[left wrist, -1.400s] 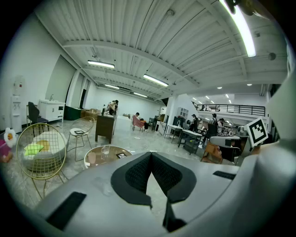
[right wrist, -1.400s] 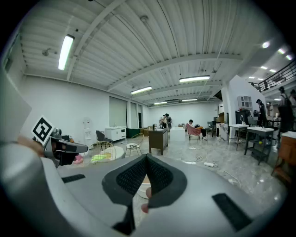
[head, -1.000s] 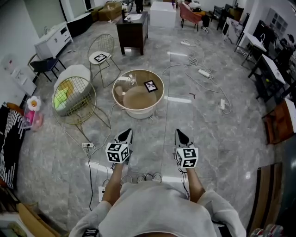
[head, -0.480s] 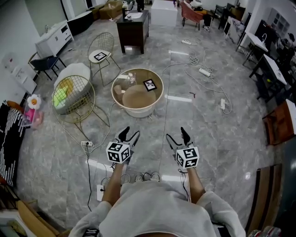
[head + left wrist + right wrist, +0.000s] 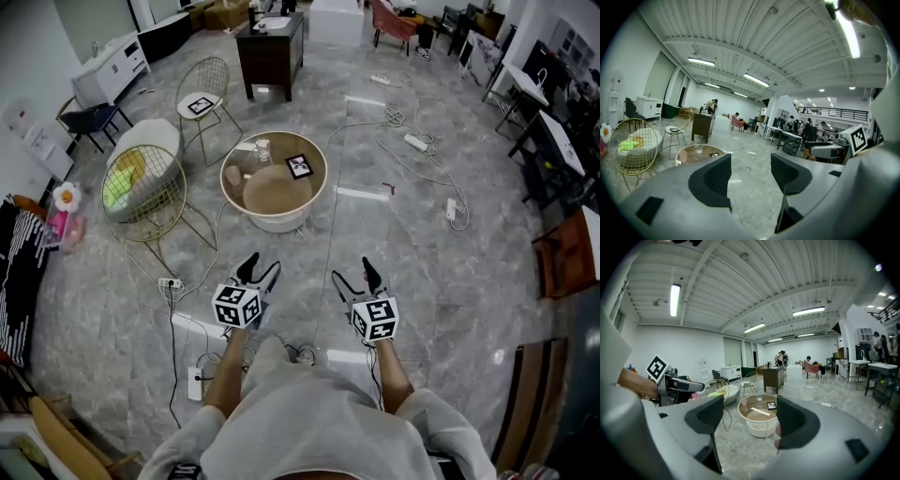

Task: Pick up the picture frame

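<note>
Item, picture frame (image 5: 299,166): a small dark frame lying on the far right part of the round table (image 5: 225,187), flat or nearly so; its exact tilt is too small to read.
Neighbours on the top: a clear glass (image 5: 262,150) stands near the frame, to its left and apart from it.
Left gripper (image 5: 259,270): jaws spread apart, nothing between them but floor and the distant room.
Right gripper (image 5: 353,275): jaws parted and empty; its own view looks between them onto the table and frame.
Position of both: held low in front of the person, well short of the table, side by side.
Step in hand (judgement): the approach; no contact with the frame yet.
Doing it well (judgement): walk up to the table, lead with the right gripper since it already faces the frame, and keep the jaws wide until they straddle one edge.
Hazards (judgement): a thin frame on a smooth top may slide, and the glass could be knocked.
Floor: a wire chair (image 5: 145,192) and loose cables (image 5: 412,141) lie beside the path.
</note>
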Tool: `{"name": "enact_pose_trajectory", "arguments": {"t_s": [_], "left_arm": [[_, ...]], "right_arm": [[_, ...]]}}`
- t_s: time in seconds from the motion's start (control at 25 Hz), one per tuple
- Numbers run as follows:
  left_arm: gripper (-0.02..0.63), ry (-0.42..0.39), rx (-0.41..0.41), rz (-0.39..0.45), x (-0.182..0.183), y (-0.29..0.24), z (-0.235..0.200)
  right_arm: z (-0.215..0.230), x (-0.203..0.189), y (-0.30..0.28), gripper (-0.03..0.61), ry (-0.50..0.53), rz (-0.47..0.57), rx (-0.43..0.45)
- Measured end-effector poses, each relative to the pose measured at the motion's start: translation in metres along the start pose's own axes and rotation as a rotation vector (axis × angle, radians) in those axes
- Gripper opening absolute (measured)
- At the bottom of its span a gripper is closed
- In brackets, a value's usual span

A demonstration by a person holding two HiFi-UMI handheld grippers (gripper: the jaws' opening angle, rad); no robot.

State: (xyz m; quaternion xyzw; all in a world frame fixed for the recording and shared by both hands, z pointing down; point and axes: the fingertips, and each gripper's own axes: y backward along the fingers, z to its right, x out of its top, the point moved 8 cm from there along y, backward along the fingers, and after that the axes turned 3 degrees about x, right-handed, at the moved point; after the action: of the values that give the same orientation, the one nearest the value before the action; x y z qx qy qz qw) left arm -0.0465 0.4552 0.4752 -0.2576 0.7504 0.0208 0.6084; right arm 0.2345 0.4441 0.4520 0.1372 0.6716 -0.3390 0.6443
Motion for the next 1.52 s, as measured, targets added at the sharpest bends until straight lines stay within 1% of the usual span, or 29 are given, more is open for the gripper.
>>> {"name": "enact_pose_trajectory", "arguments": {"t_s": [0.32,0.6,0.92,1.28,1.52], "left_arm": [[0.241,0.000,0.006,-0.024,-0.001,-0.033,-0.001],[0.241,-0.002,0.002,-0.033,0.010,-0.070,-0.023],[0.241,0.004,-0.027,-0.048,0.033,-0.138,-0.066],[0.241,0.000,-0.107,-0.076,0.082,-0.235,-0.125],[0.241,0.012,-0.137,-0.087,0.095,-0.285,-0.164]], "right_arm": [[0.027,-0.003,-0.018,0.331,-0.010,-0.009,-0.003],[0.048,0.005,-0.054,0.325,-0.011,-0.015,-0.010],[0.083,0.022,-0.118,0.325,-0.010,-0.029,-0.037],[0.121,0.061,-0.212,0.324,-0.019,-0.044,-0.084],[0.137,0.071,-0.262,0.318,-0.026,-0.040,-0.110]]}}
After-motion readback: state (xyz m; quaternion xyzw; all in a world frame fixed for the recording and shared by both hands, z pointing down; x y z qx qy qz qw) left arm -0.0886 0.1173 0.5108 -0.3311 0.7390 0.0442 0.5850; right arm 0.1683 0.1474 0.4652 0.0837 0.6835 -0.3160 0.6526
